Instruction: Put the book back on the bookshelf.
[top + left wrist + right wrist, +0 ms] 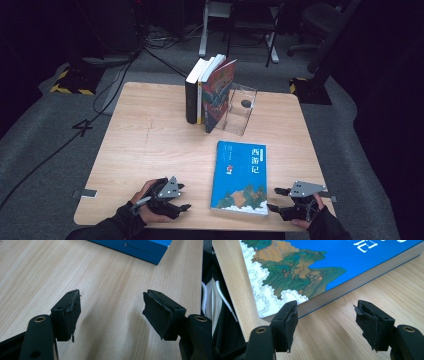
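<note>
Book: the blue book (pixel 240 177) lay flat on the surface (pixel 150 145), near its front edge, between the two claws.
Left claw: the left claw (pixel 181 199) stood wide and empty, apart from the book.
Right claw: the right claw (pixel 276 198) was parted, holding nothing, just beside the book's near corner.
Shelf row: three upright books (pixel 207 92) leaned by a clear bookend (pixel 240 110).
Progress: judged barely begun; the book was not yet gripped, lifted or stood with the row.
</note>
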